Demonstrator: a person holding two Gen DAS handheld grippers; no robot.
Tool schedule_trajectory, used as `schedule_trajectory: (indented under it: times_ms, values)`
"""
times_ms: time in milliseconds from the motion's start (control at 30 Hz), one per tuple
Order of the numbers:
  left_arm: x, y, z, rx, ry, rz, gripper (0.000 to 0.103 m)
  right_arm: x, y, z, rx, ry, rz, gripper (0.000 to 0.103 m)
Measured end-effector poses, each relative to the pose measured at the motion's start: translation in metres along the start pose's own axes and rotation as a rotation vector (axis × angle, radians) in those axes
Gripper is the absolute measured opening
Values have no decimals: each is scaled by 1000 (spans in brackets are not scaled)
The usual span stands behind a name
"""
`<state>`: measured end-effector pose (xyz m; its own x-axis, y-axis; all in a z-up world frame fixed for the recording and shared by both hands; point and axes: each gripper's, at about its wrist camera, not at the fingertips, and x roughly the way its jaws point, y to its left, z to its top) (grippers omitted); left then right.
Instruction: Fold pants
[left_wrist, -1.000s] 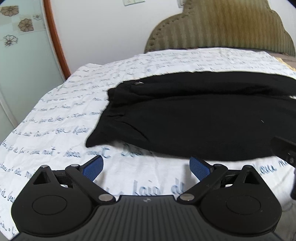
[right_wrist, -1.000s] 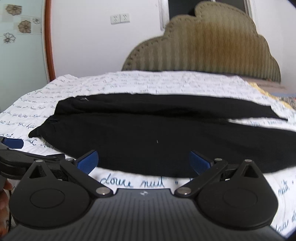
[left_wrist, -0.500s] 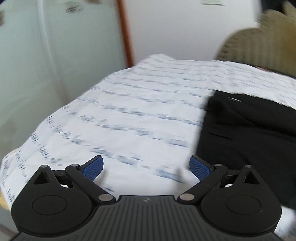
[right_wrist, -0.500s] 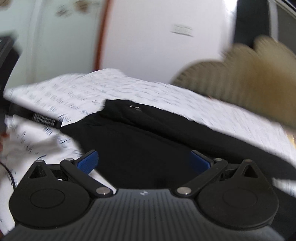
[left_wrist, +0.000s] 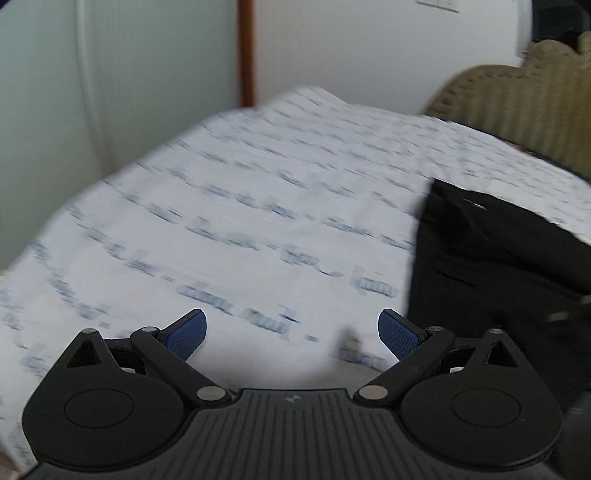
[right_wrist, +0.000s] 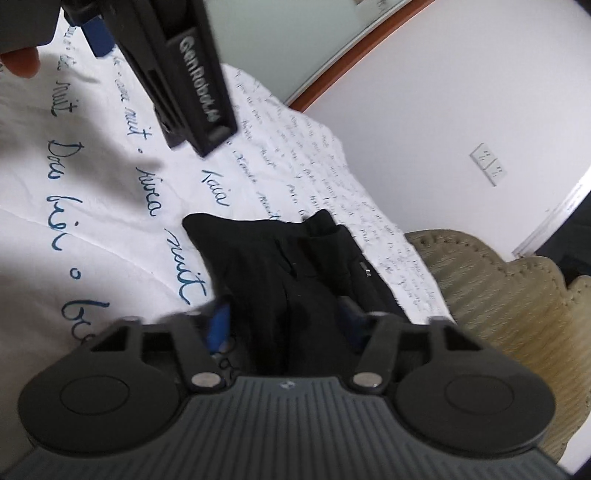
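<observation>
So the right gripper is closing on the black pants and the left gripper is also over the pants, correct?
Not quite. The left gripper hangs open over bare printed sheet, as the left wrist view shows, with the black pants off beside it. The right gripper has just been closing with pants fabric between its fingers.

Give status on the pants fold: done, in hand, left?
Done: nothing folded; pants lie flat on the bed. In hand: right tongs have just been closing around the waist end, black fabric between the pads. Left tongs open over bare sheet. Left: every fold.

A home bedroom — a bed (left_wrist: 258, 206) under a script-printed white sheet, a padded olive headboard (right_wrist: 509, 302) behind.
</observation>
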<state>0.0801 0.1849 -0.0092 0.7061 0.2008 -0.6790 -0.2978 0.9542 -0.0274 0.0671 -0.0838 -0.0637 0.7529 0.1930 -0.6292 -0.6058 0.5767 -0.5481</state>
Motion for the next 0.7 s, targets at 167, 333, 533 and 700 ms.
schedule_trajectory:
  times_ms: [167, 333, 533, 700]
  values:
    - [16, 0, 3, -88, 85, -161, 100, 11, 12, 2, -68, -2, 15, 5]
    - [33, -6, 5, -229, 153, -281, 100, 5, 1, 2, 50, -20, 90, 6]
    - [42, -22, 13, -260, 136, -297, 99, 2, -25, 1, 239, -33, 221, 8]
    - [33, -20, 12, -207, 125, -280, 33, -9, -35, 0, 302, -69, 306, 7]
